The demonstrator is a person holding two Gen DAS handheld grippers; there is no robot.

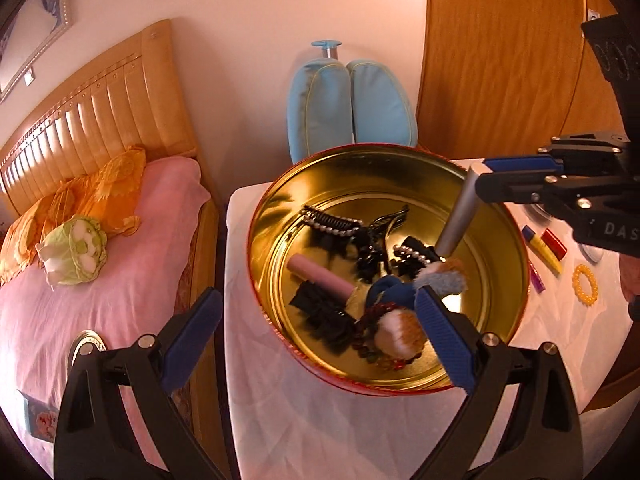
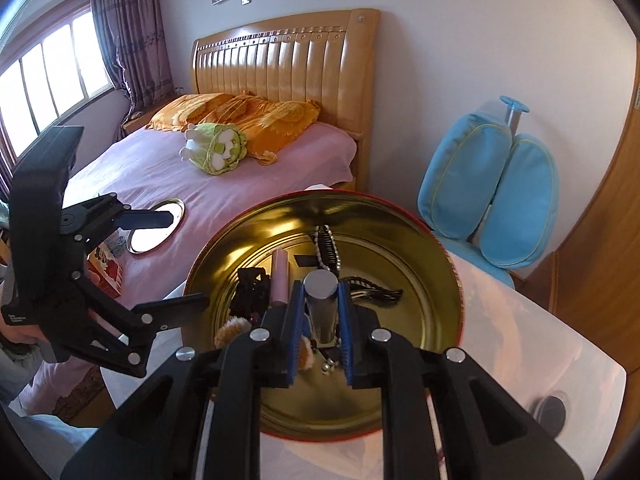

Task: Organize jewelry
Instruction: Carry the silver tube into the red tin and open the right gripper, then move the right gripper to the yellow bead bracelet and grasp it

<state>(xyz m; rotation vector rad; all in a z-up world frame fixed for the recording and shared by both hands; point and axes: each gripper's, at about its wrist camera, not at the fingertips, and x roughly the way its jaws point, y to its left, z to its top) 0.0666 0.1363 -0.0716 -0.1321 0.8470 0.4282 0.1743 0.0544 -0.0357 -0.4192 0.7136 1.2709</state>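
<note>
The only legible writing is "DAS" in pale letters on the black right gripper [image 1: 486,178], whose blue-padded jaws are clamped on a silver metal tube [image 2: 321,304] slanting into the round gold tin with a red outer wall [image 1: 508,240]. The tin, on the white-covered table [image 1: 288,412], holds a pearl-trimmed black hair comb [image 1: 332,222], a pink tube [image 1: 320,276], a black claw clip [image 1: 374,246] and fluffy hair ties [image 1: 400,334]. The left gripper [image 1: 316,336] stands wide apart, empty, at the tin's near rim.

The letters "DAS" are seen in pale print on the black body of the right gripper [image 1: 478,180], at the frame's right edge, cut off there. Small white print on the left gripper [image 2: 176,260] is too blurred to be read.
</note>
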